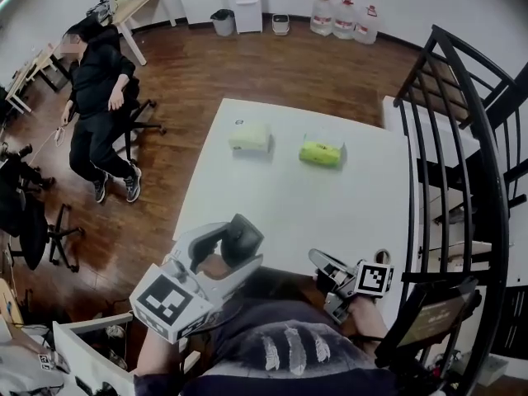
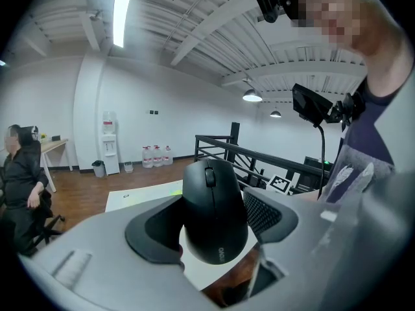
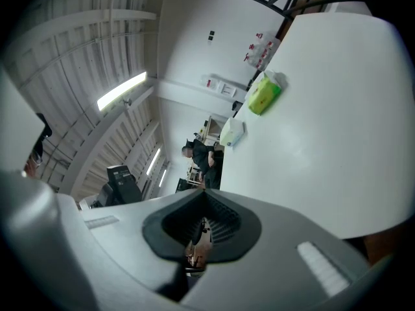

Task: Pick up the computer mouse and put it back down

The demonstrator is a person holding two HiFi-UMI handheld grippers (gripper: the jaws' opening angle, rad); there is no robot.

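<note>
Left gripper (image 1: 233, 252) holding mouse (image 1: 245, 236), white table (image 1: 289, 205)

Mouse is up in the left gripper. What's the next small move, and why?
Probably carry the left gripper forward over the white table and lower it. Its jaws clamp the black mouse, held in the air at the table's near edge; bare tabletop lies just ahead.

a white table (image 1: 289, 209) carries a pale tissue pack (image 1: 250, 136) at eleven o'clock and a lime-green pack (image 1: 322, 152) at one o'clock, apart
</note>
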